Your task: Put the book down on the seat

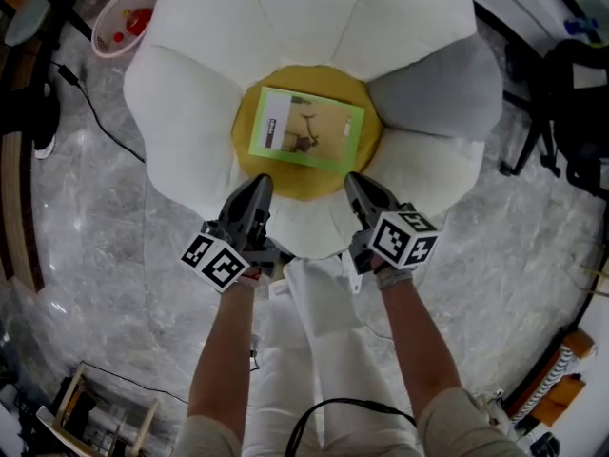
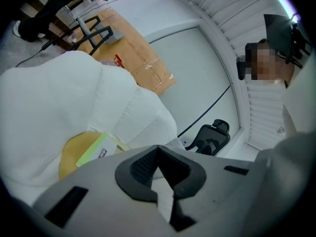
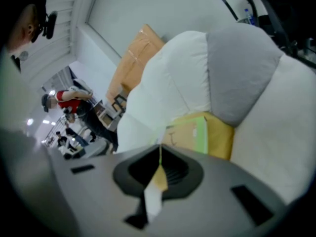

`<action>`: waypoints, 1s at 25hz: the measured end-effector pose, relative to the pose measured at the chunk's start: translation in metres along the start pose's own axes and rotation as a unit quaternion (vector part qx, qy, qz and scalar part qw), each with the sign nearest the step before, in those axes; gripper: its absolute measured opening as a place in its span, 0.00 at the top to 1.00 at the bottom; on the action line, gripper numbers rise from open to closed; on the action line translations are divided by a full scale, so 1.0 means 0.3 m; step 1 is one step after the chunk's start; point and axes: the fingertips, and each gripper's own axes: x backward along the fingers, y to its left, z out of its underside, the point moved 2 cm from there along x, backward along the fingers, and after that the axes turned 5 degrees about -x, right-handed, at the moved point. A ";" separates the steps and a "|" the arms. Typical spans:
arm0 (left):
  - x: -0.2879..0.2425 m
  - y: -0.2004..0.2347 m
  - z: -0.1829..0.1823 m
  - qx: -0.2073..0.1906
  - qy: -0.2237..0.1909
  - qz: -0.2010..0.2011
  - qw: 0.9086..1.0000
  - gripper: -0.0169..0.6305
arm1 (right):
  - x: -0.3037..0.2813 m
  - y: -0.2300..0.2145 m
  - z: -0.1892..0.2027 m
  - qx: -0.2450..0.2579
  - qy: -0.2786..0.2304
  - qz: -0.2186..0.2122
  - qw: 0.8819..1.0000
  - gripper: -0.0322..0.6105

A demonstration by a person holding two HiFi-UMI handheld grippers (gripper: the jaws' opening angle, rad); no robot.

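Your left gripper [image 2: 158, 150] had its jaws together at the tips, with nothing between them. Past them, the green-edged book [image 2: 97, 151] lay flat on the yellow centre [image 2: 71, 158] of the seat [image 2: 64, 98], with white petals around it. Beyond were a cardboard box [image 2: 140, 63], a dark cable [image 2: 207, 110] on the floor and a black chair part [image 2: 212, 137]. A person [image 2: 291, 102] was at the right edge.

Over the seat [image 1: 190, 103] the way is open from above — its yellow centre [image 1: 244, 136] holds only the flat book [image 1: 306, 129]. Puffed white petals [image 1: 400, 17] and one grey petal [image 1: 438, 89] ring that centre as a soft rim. On the floor [image 1: 95, 217] a bowl [image 1: 124, 19] and a cable [image 1: 92, 108] lie left; black legs [image 1: 544, 136] stand right.
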 end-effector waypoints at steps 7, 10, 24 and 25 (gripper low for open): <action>0.008 -0.043 -0.015 -0.005 0.006 0.003 1.000 0.94 | 0.033 0.102 -0.006 0.048 0.003 -0.023 0.999 0.93; 0.010 -0.057 -0.028 -0.011 0.008 0.005 1.000 0.94 | 0.045 0.131 -0.011 0.055 0.001 -0.028 0.998 0.93; 0.009 -0.141 -0.079 -0.034 0.018 0.017 0.999 0.94 | 0.092 0.273 -0.056 0.099 -0.007 -0.049 0.994 0.93; 0.009 -0.147 -0.083 -0.035 0.018 0.019 0.999 0.94 | 0.094 0.280 -0.060 0.101 -0.008 -0.050 0.994 0.93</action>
